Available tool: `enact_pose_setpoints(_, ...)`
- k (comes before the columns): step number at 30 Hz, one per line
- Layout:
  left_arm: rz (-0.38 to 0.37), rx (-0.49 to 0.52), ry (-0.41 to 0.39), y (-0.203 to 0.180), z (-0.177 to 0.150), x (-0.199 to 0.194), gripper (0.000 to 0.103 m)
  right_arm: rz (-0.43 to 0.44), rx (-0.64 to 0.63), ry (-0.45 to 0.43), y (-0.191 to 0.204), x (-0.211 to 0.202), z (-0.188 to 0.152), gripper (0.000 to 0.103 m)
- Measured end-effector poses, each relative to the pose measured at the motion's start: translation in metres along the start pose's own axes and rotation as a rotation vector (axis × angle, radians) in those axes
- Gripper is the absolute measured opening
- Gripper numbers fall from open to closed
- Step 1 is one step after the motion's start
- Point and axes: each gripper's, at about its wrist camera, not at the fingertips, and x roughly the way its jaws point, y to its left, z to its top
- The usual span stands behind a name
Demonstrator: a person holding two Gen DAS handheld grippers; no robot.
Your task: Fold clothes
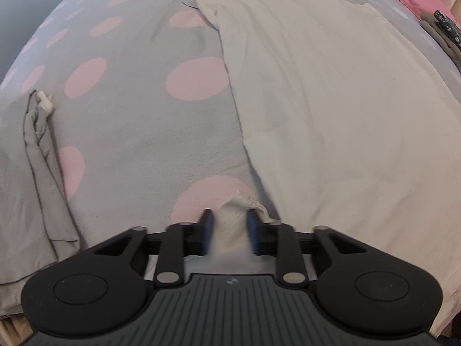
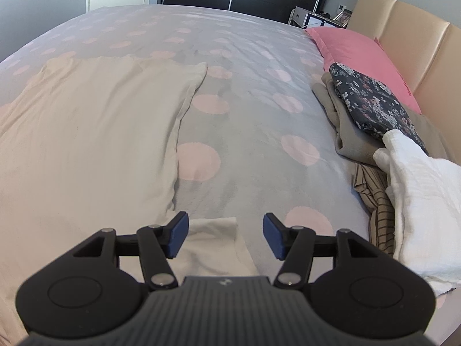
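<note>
A cream shirt (image 1: 331, 109) lies spread flat on the bedspread; in the right wrist view the same cream shirt (image 2: 86, 132) fills the left half. My left gripper (image 1: 230, 227) is shut on the shirt's sleeve (image 1: 234, 210), whose hem bunches up between the blue pads. My right gripper (image 2: 226, 235) stands open just above the other sleeve end (image 2: 214, 232), which lies flat partly between the fingers without touching the pads.
The grey bedspread (image 2: 253, 109) carries pink dots. A grey garment (image 1: 31, 178) lies at the left. On the right are a pile of clothes: floral fabric (image 2: 371, 101), a white cloth (image 2: 423, 199), striped fabric (image 2: 374, 199), plus a pink pillow (image 2: 357, 52) and beige headboard (image 2: 417, 46).
</note>
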Motion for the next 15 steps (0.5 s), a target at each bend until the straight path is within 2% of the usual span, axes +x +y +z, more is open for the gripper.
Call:
enact_pose_setpoints(1, 0.012, 0.0, -0.004, 0.0, -0.001, -0.002, 0.004, 0.0, -0.002, 0.0, 0.0, 0.0, 0.0, 0.061)
enact_pose_setpoints(2, 0.017, -0.01, -0.008, 0.001, -0.002, -0.004, 0.003, 0.0, -0.003, 0.0, 0.0, 0.0, 0.0, 0.061)
enact_pose_setpoints(5, 0.103, -0.036, -0.013, 0.004, -0.006, -0.012, 0.001, -0.002, -0.002, -0.001, 0.0, -0.002, -0.001, 0.061)
enact_pose_setpoints(7, 0.167, -0.098, -0.001, 0.016, -0.009, -0.017, 0.001, -0.006, 0.001, -0.002, 0.0, -0.002, -0.001, 0.061)
enact_pose_setpoints(9, 0.169, -0.182, 0.01, 0.033, -0.01, -0.02, 0.001, -0.011, 0.007, 0.0, -0.002, -0.003, -0.002, 0.061)
enact_pose_setpoints(11, 0.139, -0.212, 0.006, 0.042, -0.014, -0.023, 0.003, -0.015, 0.013, 0.002, -0.004, -0.003, -0.003, 0.061)
enact_pose_setpoints(13, 0.139, -0.215, -0.01, 0.044, -0.014, -0.028, 0.016, -0.018, 0.018, 0.005, -0.005, -0.002, -0.002, 0.061)
enact_pose_setpoints(15, 0.131, -0.23, -0.029, 0.048, -0.013, -0.033, 0.023, -0.03, 0.035, 0.001, -0.01, -0.002, -0.002, 0.061)
